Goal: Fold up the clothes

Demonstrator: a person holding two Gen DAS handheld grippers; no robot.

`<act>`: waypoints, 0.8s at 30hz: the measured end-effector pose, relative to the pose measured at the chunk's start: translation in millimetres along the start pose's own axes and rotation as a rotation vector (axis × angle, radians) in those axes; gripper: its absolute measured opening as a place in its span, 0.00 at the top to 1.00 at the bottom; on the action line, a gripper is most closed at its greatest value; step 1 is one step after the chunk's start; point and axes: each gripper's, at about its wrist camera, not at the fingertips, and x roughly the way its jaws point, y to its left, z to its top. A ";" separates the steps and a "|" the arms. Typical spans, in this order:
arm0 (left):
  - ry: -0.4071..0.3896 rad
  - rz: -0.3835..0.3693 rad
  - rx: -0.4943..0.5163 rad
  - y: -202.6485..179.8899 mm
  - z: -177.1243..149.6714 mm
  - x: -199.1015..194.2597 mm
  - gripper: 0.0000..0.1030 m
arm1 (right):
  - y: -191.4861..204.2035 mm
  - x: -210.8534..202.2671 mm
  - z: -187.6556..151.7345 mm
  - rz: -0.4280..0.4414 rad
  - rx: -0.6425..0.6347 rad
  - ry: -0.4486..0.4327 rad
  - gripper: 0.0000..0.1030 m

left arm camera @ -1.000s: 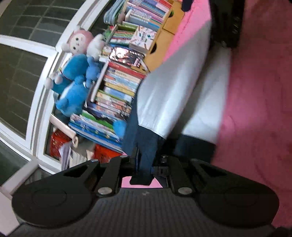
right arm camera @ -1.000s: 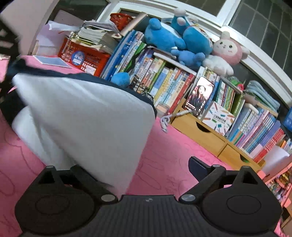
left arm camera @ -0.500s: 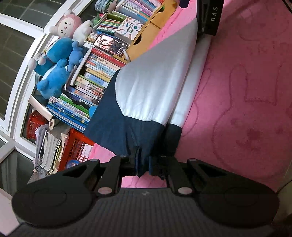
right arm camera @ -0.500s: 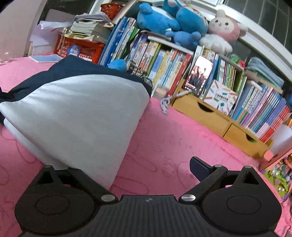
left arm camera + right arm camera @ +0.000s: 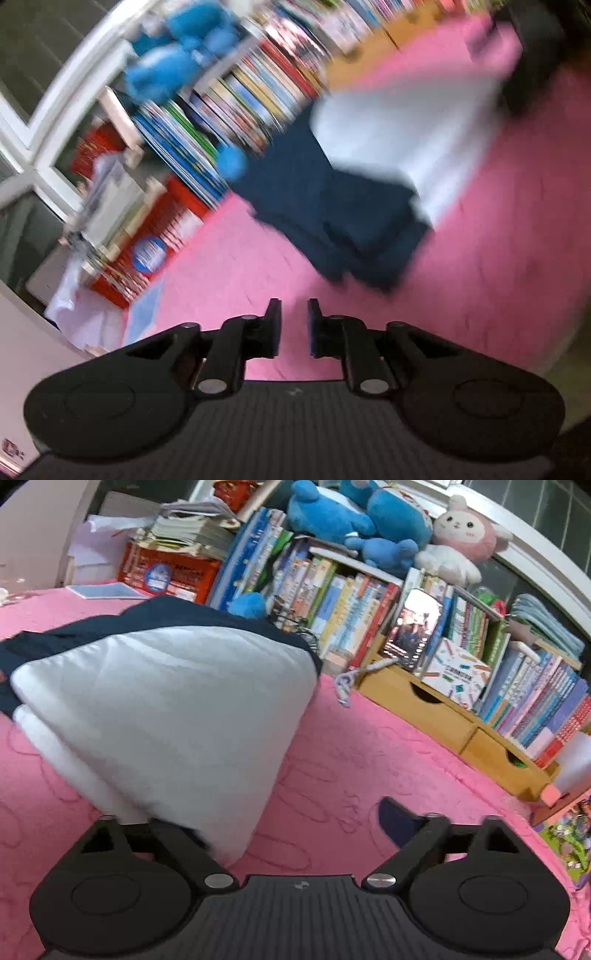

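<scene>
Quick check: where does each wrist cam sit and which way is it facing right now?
Left wrist: sits behind the left tool, tilted down over the pink blanket at the garment; its own fingers show, opening, nothing between.
Right wrist: sits behind the right tool, facing the bookshelf; own fingers closing, garment corner between.
Shared: garment, blanket, bookshelf.

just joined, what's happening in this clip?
A person with a handheld gripper in each hand is folding a white-and-navy garment on a pink blanket. The garment lies folded over on itself, navy end toward the left gripper, whose jaws are opening with nothing between them; it sits clear of the cloth. The right gripper is wide apart and closing, the white corner of the garment lying between its fingers, not visibly pinched. Books and plush toys line the far side.
</scene>
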 end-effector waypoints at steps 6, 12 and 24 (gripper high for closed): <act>-0.239 -0.124 0.265 -50.0 51.1 -19.7 0.49 | -9.9 -20.8 -12.5 0.089 0.192 0.023 0.37; -0.333 -0.218 0.483 -116.3 86.0 1.5 0.48 | -36.0 -23.8 -28.8 0.179 0.417 0.035 0.39; -0.161 -0.123 0.493 -115.7 88.6 67.1 0.69 | -29.3 -25.0 -28.1 0.179 0.387 0.021 0.47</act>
